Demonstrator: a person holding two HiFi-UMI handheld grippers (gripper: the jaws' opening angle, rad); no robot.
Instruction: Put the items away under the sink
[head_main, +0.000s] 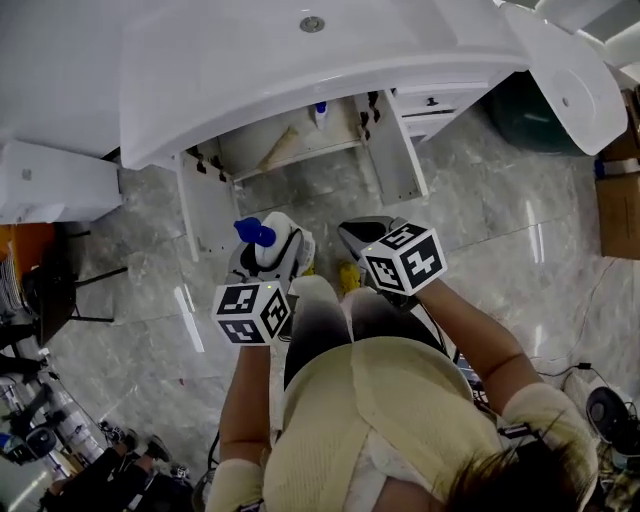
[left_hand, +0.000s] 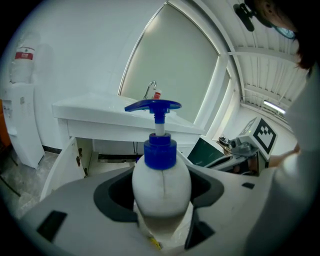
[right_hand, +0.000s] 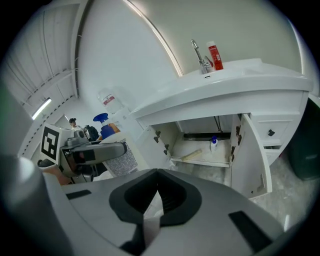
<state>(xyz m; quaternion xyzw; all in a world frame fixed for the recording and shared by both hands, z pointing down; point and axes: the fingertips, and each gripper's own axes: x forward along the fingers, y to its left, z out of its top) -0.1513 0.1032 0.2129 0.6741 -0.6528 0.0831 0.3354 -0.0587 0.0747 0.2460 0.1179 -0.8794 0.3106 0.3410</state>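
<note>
Both forearms reach forward over the person's knees, bent at the elbow, and carry the grippers side by side in front of the open vanity cabinet (head_main: 395, 160), near it but short of its doors. The left gripper (head_main: 274, 250) is clamped on a white pump bottle (left_hand: 161, 182) with a blue pump head, held upright with one jaw on each side of its belly. The bottle's base is hidden below the jaws, and from the head view only its pump and shoulder show.

The right gripper (right_hand: 157, 172) has its jaws closed, tips touching. A pale strip shows in the gap behind them, and I cannot tell what it is.

Inside the cabinet, on its floor, stand a small blue-capped bottle (right_hand: 214, 144) and, beside it, a tan elongated object (right_hand: 191, 155) too small to identify. The washbasin (head_main: 300, 70) overhangs the cabinet and hides its rear from above. A red tube (right_hand: 215, 56) stands by the tap (right_hand: 201, 57). The person's head is cut off at the bottom edge.
</note>
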